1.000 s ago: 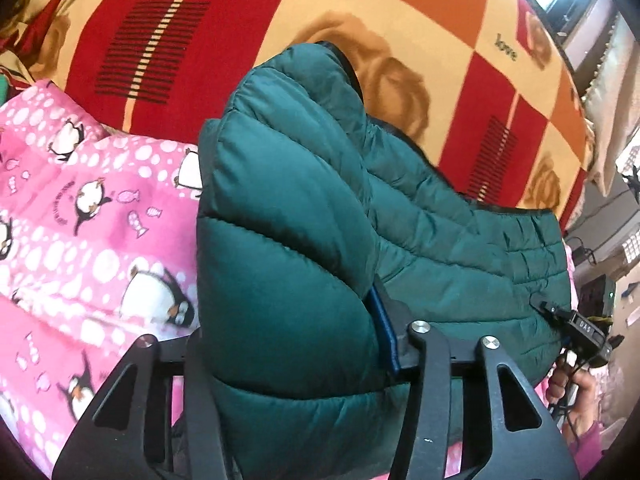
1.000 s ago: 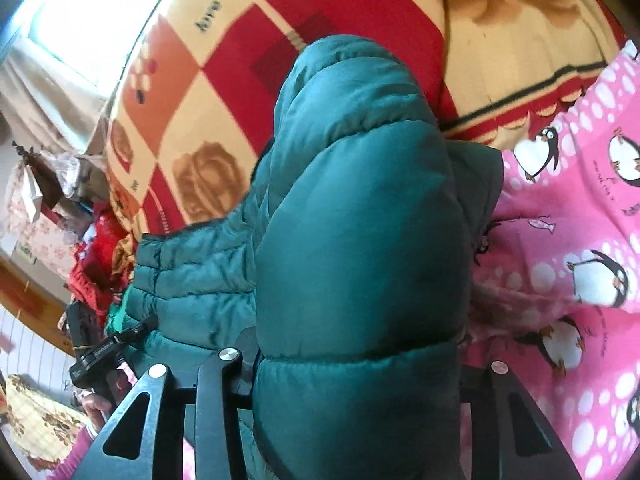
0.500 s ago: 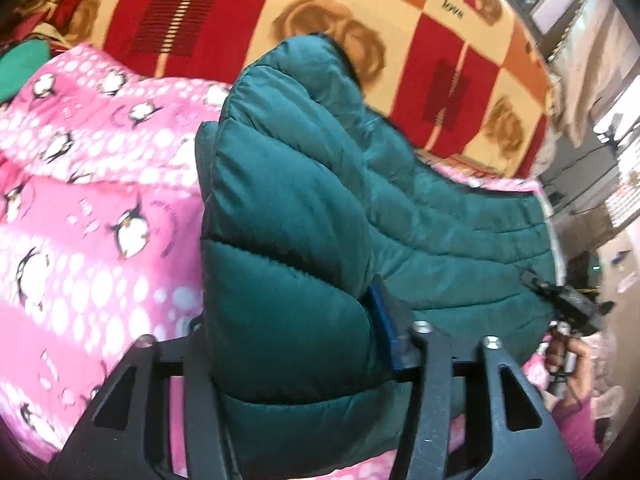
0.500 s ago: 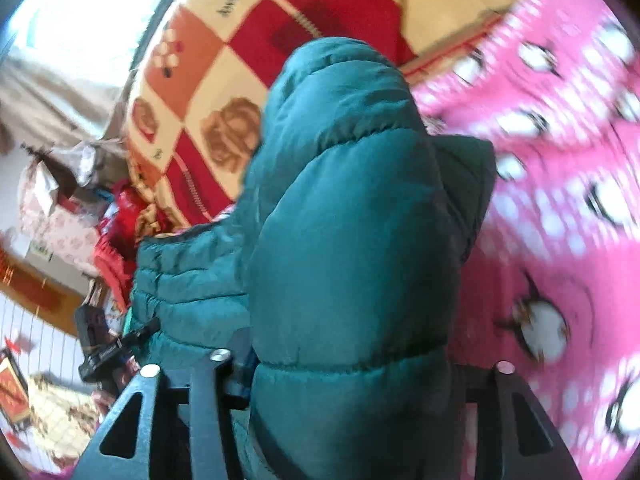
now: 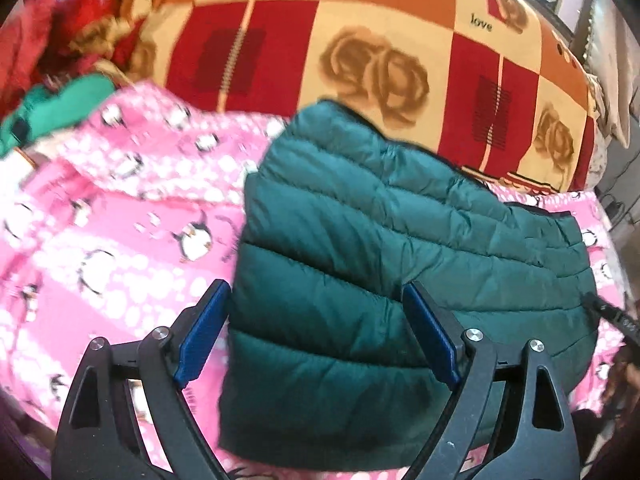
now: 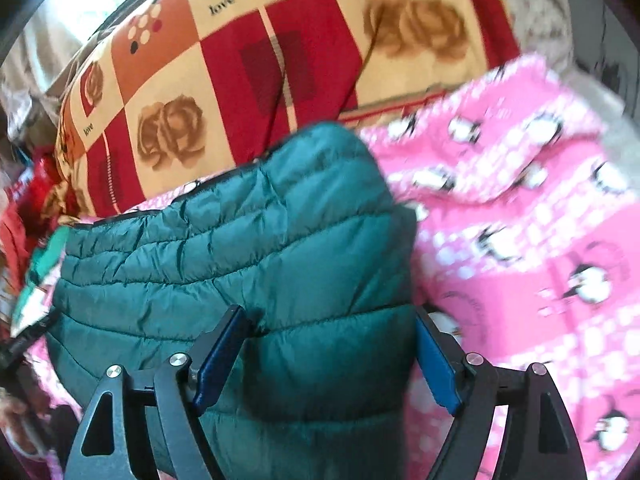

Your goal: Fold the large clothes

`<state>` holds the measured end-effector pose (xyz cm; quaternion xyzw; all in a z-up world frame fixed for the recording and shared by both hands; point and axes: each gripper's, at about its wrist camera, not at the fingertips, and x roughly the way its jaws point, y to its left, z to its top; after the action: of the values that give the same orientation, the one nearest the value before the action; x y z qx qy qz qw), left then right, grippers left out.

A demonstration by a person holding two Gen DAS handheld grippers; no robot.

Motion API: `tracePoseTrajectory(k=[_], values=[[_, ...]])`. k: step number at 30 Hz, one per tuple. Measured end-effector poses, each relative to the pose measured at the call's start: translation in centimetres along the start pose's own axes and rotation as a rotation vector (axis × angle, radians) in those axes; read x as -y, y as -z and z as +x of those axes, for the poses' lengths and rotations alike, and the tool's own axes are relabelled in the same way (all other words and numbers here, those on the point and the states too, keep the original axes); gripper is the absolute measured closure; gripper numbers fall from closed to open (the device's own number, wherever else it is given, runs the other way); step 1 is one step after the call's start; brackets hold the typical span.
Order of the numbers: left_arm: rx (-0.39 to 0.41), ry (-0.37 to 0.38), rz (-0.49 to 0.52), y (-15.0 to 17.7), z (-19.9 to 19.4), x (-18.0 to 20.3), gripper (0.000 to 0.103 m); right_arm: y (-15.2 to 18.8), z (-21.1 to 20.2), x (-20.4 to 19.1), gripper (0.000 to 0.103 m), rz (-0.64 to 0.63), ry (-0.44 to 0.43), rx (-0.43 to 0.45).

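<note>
A dark green quilted puffer jacket (image 5: pixel 360 248) lies folded on a pink penguin-print blanket (image 5: pixel 112 208). In the left wrist view my left gripper (image 5: pixel 316 300) is open, its blue pads (image 5: pixel 200 336) standing either side of the jacket's near left end. In the right wrist view the jacket (image 6: pixel 248 248) lies the same way, and my right gripper (image 6: pixel 328 320) is open, its blue pads (image 6: pixel 218 356) either side of the jacket's near right end. Neither gripper pinches the fabric.
A red, orange and cream rose-print quilt (image 5: pixel 380 40) lies behind the jacket, also in the right wrist view (image 6: pixel 240 60). Red and green clothes (image 5: pixel 60 80) are piled at the far left. The pink blanket (image 6: pixel 540 240) spreads to the right.
Both grippers were shut on the jacket's ends and held it up. Now both have opened and the jacket lies down on the blanket, with the grippers drawn back a little.
</note>
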<state>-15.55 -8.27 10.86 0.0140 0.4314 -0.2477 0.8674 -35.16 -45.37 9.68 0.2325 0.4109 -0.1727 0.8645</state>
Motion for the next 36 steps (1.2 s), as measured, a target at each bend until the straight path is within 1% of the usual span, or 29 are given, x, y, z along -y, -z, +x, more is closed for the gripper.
tracePoseTrajectory(k=[1,4,6,9,13,19,22,25,29,36], values=[[0.025,-0.017,0.012,0.1,-0.8,0.4,0.015,0.2,-0.4,0.1,0.024,-0.011,0.005,0.006],[0.076,-0.057,0.026,0.4,-2.1,1.4,0.015,0.7,-1.2,-1.5,0.021,-0.049,0.003,0.022],[0.091,-0.064,0.040,0.6,-2.6,2.2,0.015,1.1,-1.6,-2.9,0.018,-0.069,-0.008,0.031],[0.101,-0.070,0.055,1.1,-2.9,3.5,0.015,1.7,-1.8,-5.4,0.017,-0.095,-0.023,0.049],[0.105,-0.077,0.054,1.8,-3.1,4.7,0.015,2.8,-1.9,-7.6,0.015,-0.104,-0.041,0.066],[0.134,-0.101,0.046,3.0,-3.4,5.6,0.015,3.9,-2.0,-10.3,0.014,-0.146,-0.036,0.084],[0.118,-0.111,0.060,3.3,-3.2,5.7,0.015,4.3,-2.0,-10.9,0.013,-0.138,-0.045,0.087],[0.117,-0.111,0.065,3.6,-3.2,6.0,0.015,4.5,-2.0,-11.0,0.010,-0.122,-0.050,0.089],[0.134,-0.118,0.077,3.8,-3.5,6.3,0.015,4.7,-1.9,-11.2,0.010,-0.119,-0.042,0.086],[0.109,-0.128,0.069,4.3,-3.0,6.3,0.015,4.8,-1.9,-11.4,0.009,-0.124,-0.035,0.088]])
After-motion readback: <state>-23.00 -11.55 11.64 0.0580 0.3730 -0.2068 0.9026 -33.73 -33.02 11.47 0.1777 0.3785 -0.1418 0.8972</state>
